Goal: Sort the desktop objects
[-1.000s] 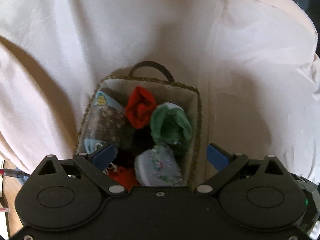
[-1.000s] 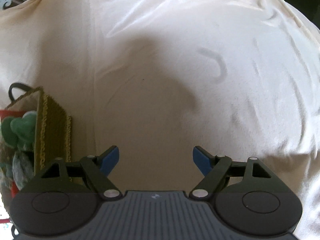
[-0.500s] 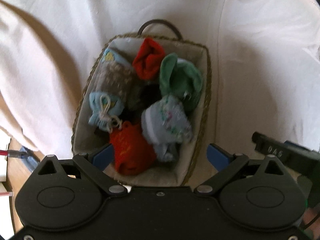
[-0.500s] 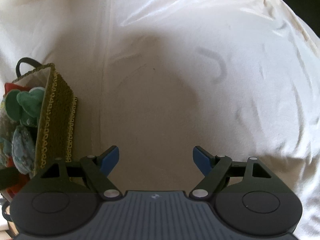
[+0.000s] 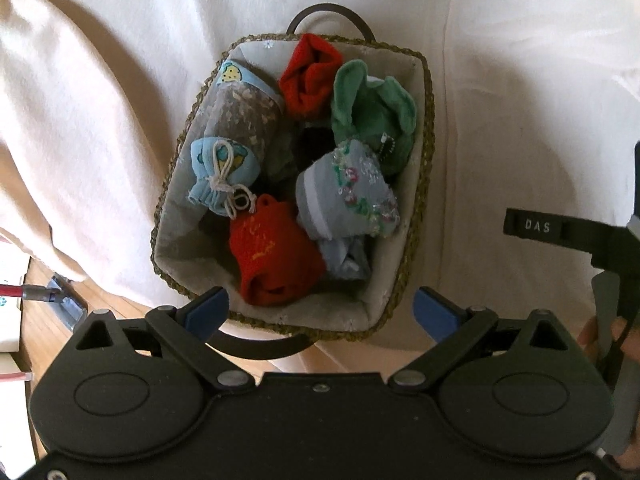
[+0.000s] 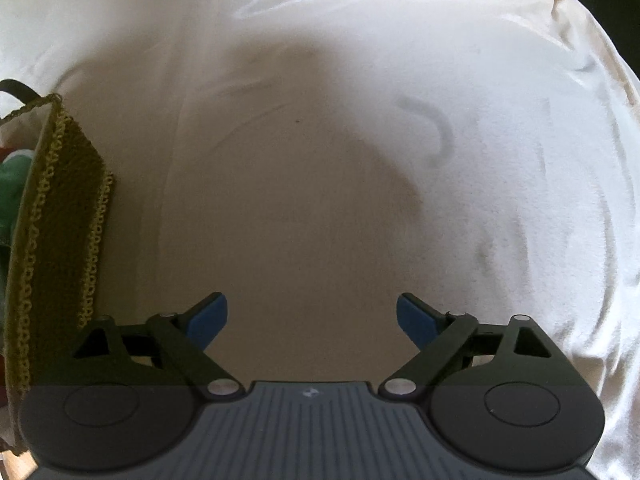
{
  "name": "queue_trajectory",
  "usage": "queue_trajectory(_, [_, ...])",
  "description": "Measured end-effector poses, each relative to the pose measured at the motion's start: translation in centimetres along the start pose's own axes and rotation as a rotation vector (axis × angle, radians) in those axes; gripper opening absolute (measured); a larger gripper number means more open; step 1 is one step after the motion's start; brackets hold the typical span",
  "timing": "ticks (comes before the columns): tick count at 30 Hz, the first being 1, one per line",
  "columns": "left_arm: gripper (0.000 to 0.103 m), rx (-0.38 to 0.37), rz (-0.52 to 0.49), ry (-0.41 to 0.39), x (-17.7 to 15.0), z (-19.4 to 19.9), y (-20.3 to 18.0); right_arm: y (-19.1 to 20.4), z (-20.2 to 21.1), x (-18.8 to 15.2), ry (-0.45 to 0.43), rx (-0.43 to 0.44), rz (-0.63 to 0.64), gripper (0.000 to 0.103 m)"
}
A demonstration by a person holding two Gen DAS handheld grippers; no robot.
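A woven olive basket [image 5: 422,184] with dark handles sits on a white cloth. It holds several rolled socks: a red pair [image 5: 276,260] at the near end, a grey flowered pair [image 5: 344,192], a green pair [image 5: 372,108], a second red pair [image 5: 310,76], and a light blue tied pair [image 5: 222,172]. My left gripper [image 5: 320,314] is open and empty, above the basket's near rim. My right gripper [image 6: 312,320] is open and empty over bare cloth, with the basket's side [image 6: 52,216] to its left.
The white cloth [image 6: 320,160] covers the table, wrinkled at the right. The table's edge and wooden floor [image 5: 44,292] show at lower left in the left wrist view. The other gripper's handle [image 5: 580,236] shows at the right edge.
My left gripper has pulled back and up, so the whole basket has come into view. My right gripper has shifted slightly, and the basket sits further left in its view.
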State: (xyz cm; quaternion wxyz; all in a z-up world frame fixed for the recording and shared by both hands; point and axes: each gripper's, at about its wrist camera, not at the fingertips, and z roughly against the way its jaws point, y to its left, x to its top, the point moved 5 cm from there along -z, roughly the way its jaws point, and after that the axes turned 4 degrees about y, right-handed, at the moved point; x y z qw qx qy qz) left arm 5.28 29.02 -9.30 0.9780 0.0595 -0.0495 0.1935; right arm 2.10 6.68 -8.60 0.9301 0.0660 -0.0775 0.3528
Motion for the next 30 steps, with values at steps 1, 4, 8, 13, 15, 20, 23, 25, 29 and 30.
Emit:
queue_trajectory(1, [0.096,-0.001,-0.002,0.002,-0.1,0.0,0.0,0.3,0.6,-0.1,-0.010,0.004,0.008,0.092])
queue_trajectory(4, [0.096,0.003,-0.018,0.009,-0.3,-0.2,-0.1,1.7,2.9,-1.0,-0.051,0.008,0.058,0.092])
queue_trajectory(8, [0.096,0.003,-0.030,0.020,-0.7,-0.4,-0.1,3.5,5.9,-1.3,-0.098,0.004,0.126,0.092])
queue_trajectory(13, [0.096,-0.019,-0.022,0.029,-1.2,-0.2,0.2,4.8,7.6,-1.4,-0.099,0.007,0.155,0.092])
queue_trajectory(15, [0.096,-0.029,-0.021,0.034,-1.3,-0.1,0.4,5.2,8.0,-1.5,-0.098,0.009,0.168,0.092])
queue_trajectory(20, [0.096,-0.034,-0.021,0.047,-1.3,-0.3,0.6,5.8,7.8,-1.6,-0.087,0.014,0.194,0.092])
queue_trajectory(23, [0.096,-0.037,-0.018,0.055,-1.3,-0.4,0.6,6.1,7.1,-0.9,-0.076,0.017,0.193,0.092])
queue_trajectory(25, [0.096,-0.042,-0.017,0.061,-1.3,-0.6,0.7,6.4,6.7,-0.8,-0.069,0.012,0.192,0.092])
queue_trajectory(29, [0.096,-0.043,-0.026,0.063,-1.3,-0.8,0.5,6.3,6.3,-0.8,-0.059,0.012,0.189,0.092])
queue_trajectory(30, [0.096,-0.030,-0.025,0.059,-1.3,-0.8,0.5,6.2,6.1,-0.8,-0.056,0.008,0.187,0.092])
